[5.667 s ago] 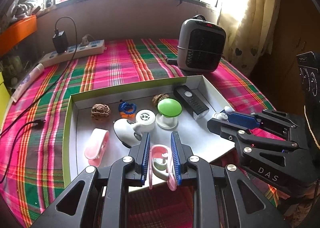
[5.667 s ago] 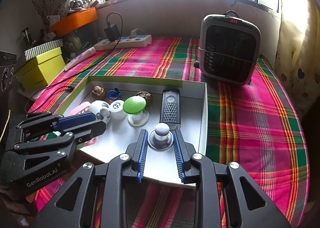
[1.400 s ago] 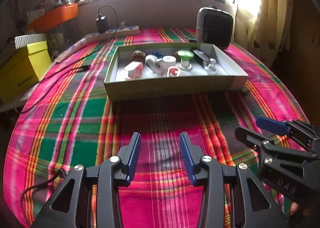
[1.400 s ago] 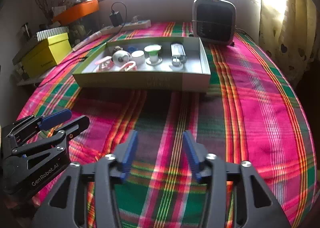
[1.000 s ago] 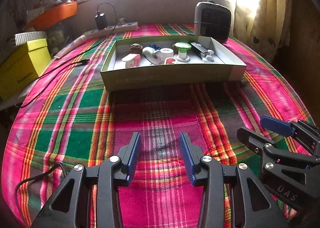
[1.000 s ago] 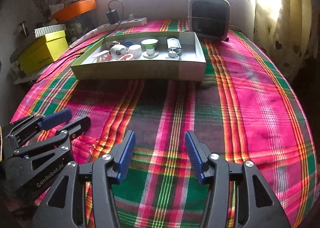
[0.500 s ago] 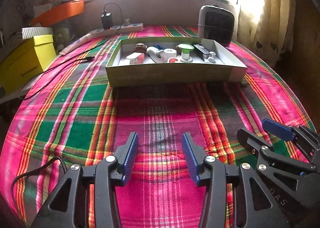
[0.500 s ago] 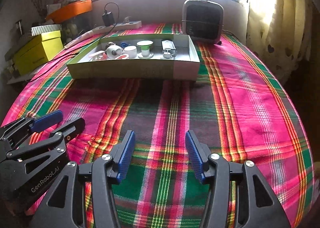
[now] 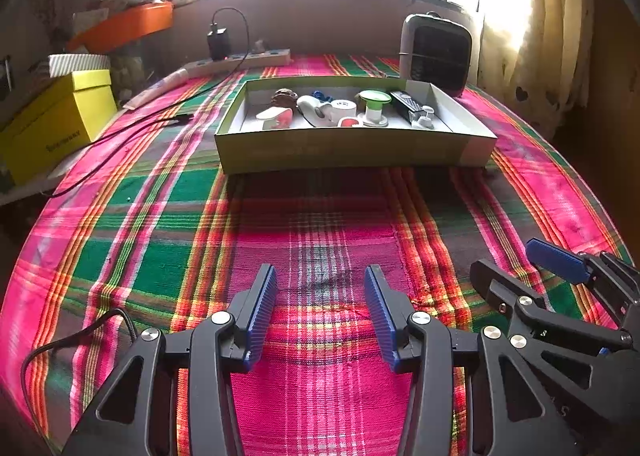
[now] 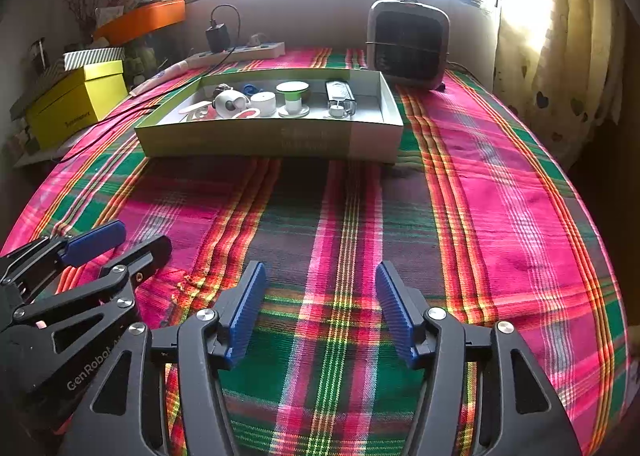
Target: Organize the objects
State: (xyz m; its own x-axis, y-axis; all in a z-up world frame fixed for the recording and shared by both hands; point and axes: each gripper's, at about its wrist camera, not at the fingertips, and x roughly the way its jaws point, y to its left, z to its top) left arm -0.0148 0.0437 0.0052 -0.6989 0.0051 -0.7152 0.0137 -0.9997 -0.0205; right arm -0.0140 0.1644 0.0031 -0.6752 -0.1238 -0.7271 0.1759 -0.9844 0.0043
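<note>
A shallow green-sided box (image 9: pixel 344 154) (image 10: pixel 264 142) stands far ahead on the plaid cloth. It holds several small items: a green-topped knob (image 9: pixel 375 100) (image 10: pixel 293 90), a white roll (image 9: pixel 343 107), a black remote (image 9: pixel 406 101), a pink clip (image 9: pixel 276 117) and a walnut (image 9: pixel 283 96). My left gripper (image 9: pixel 320 296) is open and empty, low over the cloth near the front edge. My right gripper (image 10: pixel 320 296) is open and empty beside it; it also shows in the left wrist view (image 9: pixel 532 268).
A grey heater (image 9: pixel 436 50) (image 10: pixel 408 42) stands behind the box. A power strip with a charger (image 9: pixel 236 56) lies at the back. A yellow box (image 9: pixel 52 120) sits off the left edge. A black cable (image 9: pixel 132 136) crosses the cloth at left.
Both grippers have let go of the items in the box and pulled far back toward the front edge. Over the last half second they barely move.
</note>
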